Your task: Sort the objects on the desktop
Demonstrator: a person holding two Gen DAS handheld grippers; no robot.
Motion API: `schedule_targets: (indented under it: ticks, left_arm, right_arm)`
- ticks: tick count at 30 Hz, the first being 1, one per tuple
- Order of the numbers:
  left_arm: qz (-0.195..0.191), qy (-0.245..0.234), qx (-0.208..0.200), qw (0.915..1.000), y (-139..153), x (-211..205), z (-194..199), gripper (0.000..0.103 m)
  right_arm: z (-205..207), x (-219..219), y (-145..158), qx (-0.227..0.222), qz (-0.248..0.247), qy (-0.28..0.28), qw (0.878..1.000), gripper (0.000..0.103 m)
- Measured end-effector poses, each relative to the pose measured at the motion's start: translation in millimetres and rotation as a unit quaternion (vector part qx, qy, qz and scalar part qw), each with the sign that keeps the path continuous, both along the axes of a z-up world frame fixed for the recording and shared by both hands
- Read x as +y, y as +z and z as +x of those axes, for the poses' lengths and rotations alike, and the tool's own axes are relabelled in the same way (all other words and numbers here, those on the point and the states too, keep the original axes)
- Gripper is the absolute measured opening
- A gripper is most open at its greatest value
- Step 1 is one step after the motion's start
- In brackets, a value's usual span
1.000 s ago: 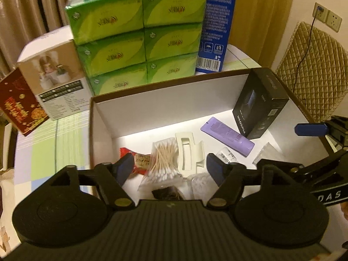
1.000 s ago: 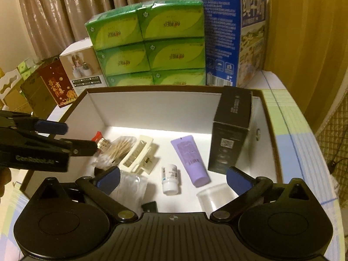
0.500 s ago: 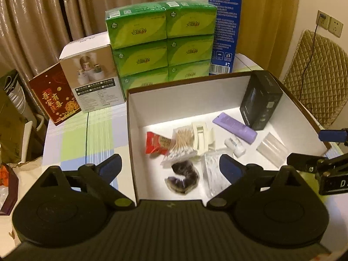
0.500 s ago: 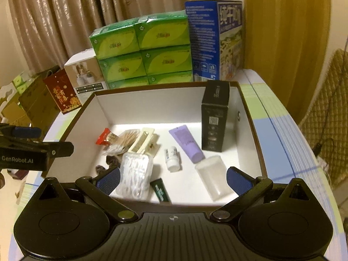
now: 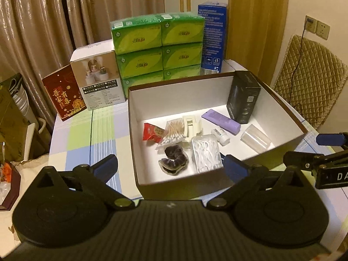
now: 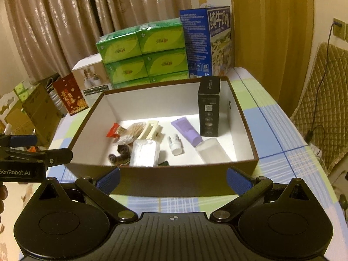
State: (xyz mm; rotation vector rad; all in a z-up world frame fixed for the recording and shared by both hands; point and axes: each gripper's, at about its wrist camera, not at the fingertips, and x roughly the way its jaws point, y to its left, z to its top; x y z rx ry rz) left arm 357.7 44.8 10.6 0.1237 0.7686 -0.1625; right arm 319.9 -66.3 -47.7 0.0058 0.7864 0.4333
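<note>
Cardboard box (image 5: 139,134) holds glossy purple tube (image 5: 220,120).

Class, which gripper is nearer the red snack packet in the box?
Left. The left gripper sits at the box's near-left side, where the red snack packet lies; the right gripper is toward the near-right.

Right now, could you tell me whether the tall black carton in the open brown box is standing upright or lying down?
Upright. The tall black carton stands on its short end by the right wall of the open brown box, its top rising above the rim.
</note>
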Motion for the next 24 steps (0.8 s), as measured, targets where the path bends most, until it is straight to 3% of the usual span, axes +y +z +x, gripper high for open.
schedule_targets:
  ticks: [10, 24]
  left_arm:
    - [-0.019, 0.014, 0.009, 0.9997, 7.8, -5.6, -54.0, 0.102]
    - [-0.012, 0.046, 0.005, 0.9989, 20.6, -28.8, -128.5, 0.102]
  right_arm:
    - [-45.4, -21.0, 11.8, -0.016, -0.01, 0.028, 0.999, 0.101]
    - [-97.0, -50.1, 24.8, -0.013, -0.005, 0.051, 0.999, 0.101]
